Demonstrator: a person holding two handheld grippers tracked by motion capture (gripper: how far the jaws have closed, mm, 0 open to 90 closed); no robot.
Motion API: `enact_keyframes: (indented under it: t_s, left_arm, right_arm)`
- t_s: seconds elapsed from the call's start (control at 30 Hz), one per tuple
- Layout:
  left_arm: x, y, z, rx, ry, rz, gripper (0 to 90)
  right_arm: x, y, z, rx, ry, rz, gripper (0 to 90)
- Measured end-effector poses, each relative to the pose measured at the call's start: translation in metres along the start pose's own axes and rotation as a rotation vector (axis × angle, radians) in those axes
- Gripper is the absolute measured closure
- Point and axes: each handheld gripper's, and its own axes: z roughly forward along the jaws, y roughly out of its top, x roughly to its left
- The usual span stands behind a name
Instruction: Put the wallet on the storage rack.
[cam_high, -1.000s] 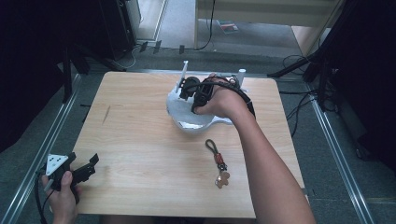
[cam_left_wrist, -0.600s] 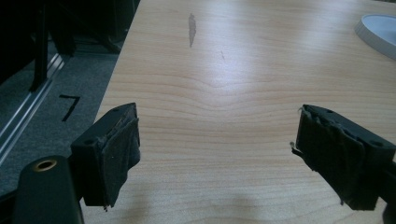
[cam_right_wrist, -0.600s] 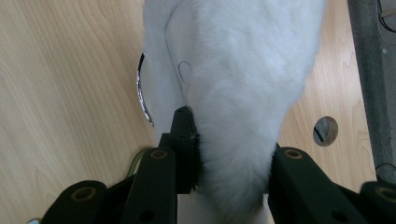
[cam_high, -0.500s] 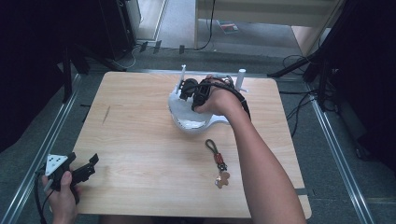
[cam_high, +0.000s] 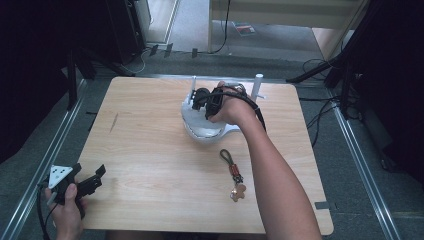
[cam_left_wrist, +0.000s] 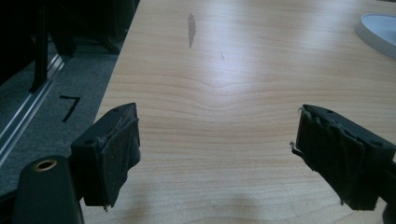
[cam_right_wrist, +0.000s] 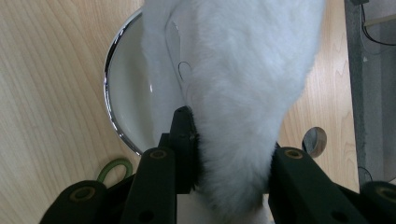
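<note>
On the pale wooden table (cam_high: 150, 150), the right gripper (cam_right_wrist: 229, 154) clamps a fluffy white fur piece (cam_right_wrist: 243, 93) between its black jaws, directly above a shallow white bowl with a chrome rim (cam_right_wrist: 126, 102) near the table's far edge. The left gripper (cam_high: 82, 182) rests at the near left corner, jaws spread wide over bare wood. A braided dark keychain with a brown charm (cam_high: 232, 172) lies just beside the bowl.
</note>
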Motion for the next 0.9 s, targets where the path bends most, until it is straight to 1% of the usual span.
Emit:
enact_keyframes:
  t_s: [0.07, 0.13, 0.2, 0.33, 0.4, 0.57, 0.63, 0.8, 0.9]
  left_arm:
    - [0.000, 0.000, 0.000, -0.001, 0.001, 0.001, 14.0]
    - [0.000, 0.000, 0.000, -0.001, 0.001, 0.000, 14.0]
    - [0.000, 0.000, 0.000, 0.003, 0.000, 0.003, 14.0]
    - [-0.001, 0.000, 0.000, 0.005, 0.000, 0.006, 14.0]
    - [-0.001, 0.000, 0.000, 0.007, 0.000, 0.009, 14.0]
    - [-0.001, 0.000, 0.000, 0.010, 0.004, 0.012, 14.0]
    - [-0.001, 0.000, 0.000, 0.011, 0.003, 0.016, 14.0]
    - [-0.002, 0.000, 0.000, 0.009, 0.004, 0.018, 14.1]
    - [-0.002, 0.000, 0.000, 0.009, 0.003, 0.019, 14.0]
  right_arm:
    - [0.000, 0.000, 0.002, 0.003, -0.003, -0.008, 71.3]
    - [-0.001, 0.000, 0.004, -0.005, -0.011, -0.022, 71.3]
    - [-0.002, -0.001, 0.006, -0.018, -0.013, -0.026, 71.2]
    - [-0.002, -0.005, 0.012, -0.032, -0.036, -0.041, 70.8]
    - [-0.001, -0.007, 0.016, -0.027, -0.045, -0.043, 70.8]
    - [0.000, -0.010, 0.021, -0.046, -0.049, -0.022, 71.1]
    - [0.000, -0.011, 0.023, -0.044, -0.046, -0.024, 71.3]
    - [0.000, -0.012, 0.029, -0.048, -0.028, -0.006, 71.8]
    - [0.002, -0.012, 0.034, -0.033, -0.019, -0.003, 72.2]
